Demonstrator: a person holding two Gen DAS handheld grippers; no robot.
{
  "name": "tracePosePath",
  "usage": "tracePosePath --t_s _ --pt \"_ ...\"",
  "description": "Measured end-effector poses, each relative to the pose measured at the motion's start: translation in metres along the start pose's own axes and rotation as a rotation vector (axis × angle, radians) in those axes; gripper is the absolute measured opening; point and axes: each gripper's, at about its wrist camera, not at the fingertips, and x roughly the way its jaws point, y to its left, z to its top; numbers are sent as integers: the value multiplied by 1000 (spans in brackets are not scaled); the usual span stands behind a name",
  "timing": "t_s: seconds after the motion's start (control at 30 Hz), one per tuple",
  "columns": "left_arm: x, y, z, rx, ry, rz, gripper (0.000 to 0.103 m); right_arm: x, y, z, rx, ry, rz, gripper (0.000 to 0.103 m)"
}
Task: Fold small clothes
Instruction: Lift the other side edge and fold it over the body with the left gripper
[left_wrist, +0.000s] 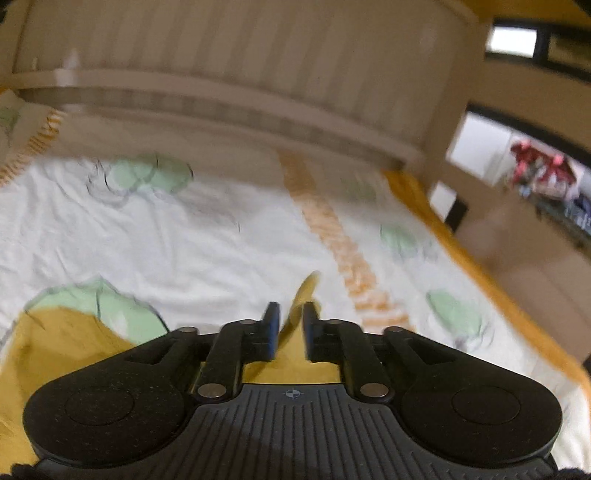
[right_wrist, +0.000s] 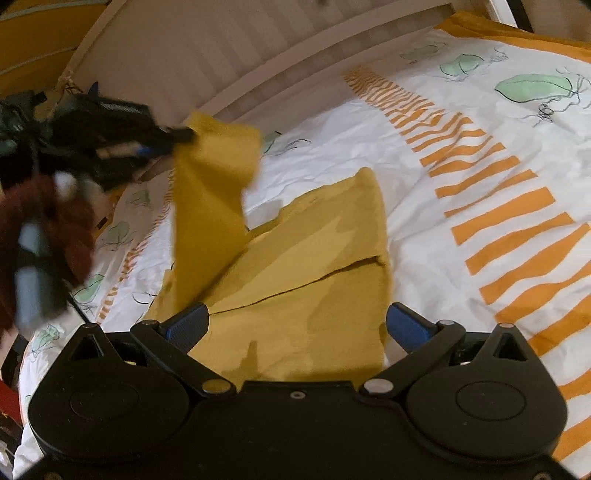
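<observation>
A mustard-yellow garment (right_wrist: 303, 280) lies on the bed, partly folded. My left gripper (left_wrist: 291, 314) is shut on an edge of the garment (left_wrist: 301, 295) and holds it lifted. In the right wrist view the left gripper (right_wrist: 184, 134) shows at the upper left, pulling a strip of the yellow cloth up off the bed. My right gripper (right_wrist: 297, 321) is open and empty, its blue-padded fingers (right_wrist: 406, 326) spread wide just above the near part of the garment.
The bed has a white sheet (right_wrist: 461, 155) with orange stripes and green leaf prints. A beige headboard (left_wrist: 229, 74) runs along the far side. The bed's orange edge (left_wrist: 480, 258) is at the right in the left wrist view.
</observation>
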Motion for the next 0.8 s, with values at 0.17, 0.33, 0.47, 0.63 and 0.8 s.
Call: tracePosePath --t_s 0.17,0.33,0.47,0.63,0.8 --pt "1 -3 -26 67 54 -20 27 3 -4 -1 4 11 -11 103" --pt "-22 12 -32 115 37 -6 32 6 -3 -3 -10 18 -17 103" --pt "-35 48 -41 116 44 107 34 8 -4 -5 -11 16 -21 103" --pt "-41 119 -59 6 85 276 34 10 -3 -8 -27 5 -23 103" --pt "-46 180 -76 -80 118 414 34 9 2 -12 -60 -29 -11 103"
